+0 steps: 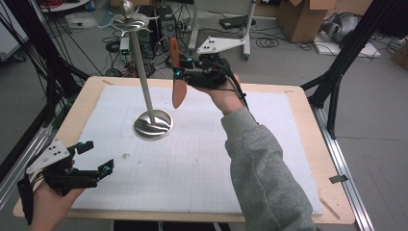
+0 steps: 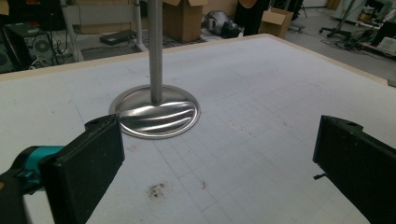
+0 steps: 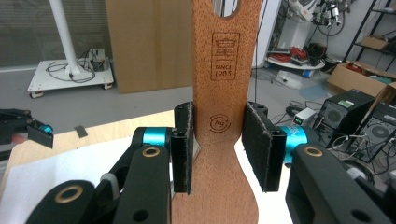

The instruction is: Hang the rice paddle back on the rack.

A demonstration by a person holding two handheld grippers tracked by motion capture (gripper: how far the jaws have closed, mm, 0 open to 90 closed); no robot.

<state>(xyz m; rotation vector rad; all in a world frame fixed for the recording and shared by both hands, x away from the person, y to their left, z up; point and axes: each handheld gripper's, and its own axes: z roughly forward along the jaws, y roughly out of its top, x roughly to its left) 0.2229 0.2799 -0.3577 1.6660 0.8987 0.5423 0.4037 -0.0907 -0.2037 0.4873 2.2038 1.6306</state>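
Observation:
My right gripper (image 1: 179, 67) is shut on a flat wooden spatula (image 1: 177, 77) and holds it upright in the air over the far side of the table. In the right gripper view both pads (image 3: 183, 147) press the spatula's narrow handle (image 3: 224, 70), which has a hole at its top end and burned-in marks. To the left stands a metal stand (image 1: 143, 72) with a round base (image 1: 153, 124) and curved hooks at its top (image 1: 130, 21). My left gripper (image 1: 97, 157) rests open near the front left corner, with nothing between its jaws (image 2: 219, 154); the stand's base (image 2: 156, 112) lies ahead of it.
A white foam mat (image 1: 202, 163) covers the wooden table (image 1: 308, 144). Small dark stains (image 2: 156, 189) mark the mat near the left gripper. Beyond the table are cardboard boxes (image 1: 300, 19), cables and computer cases (image 3: 345, 116) on the floor. Black frame posts (image 1: 346, 53) stand at the right.

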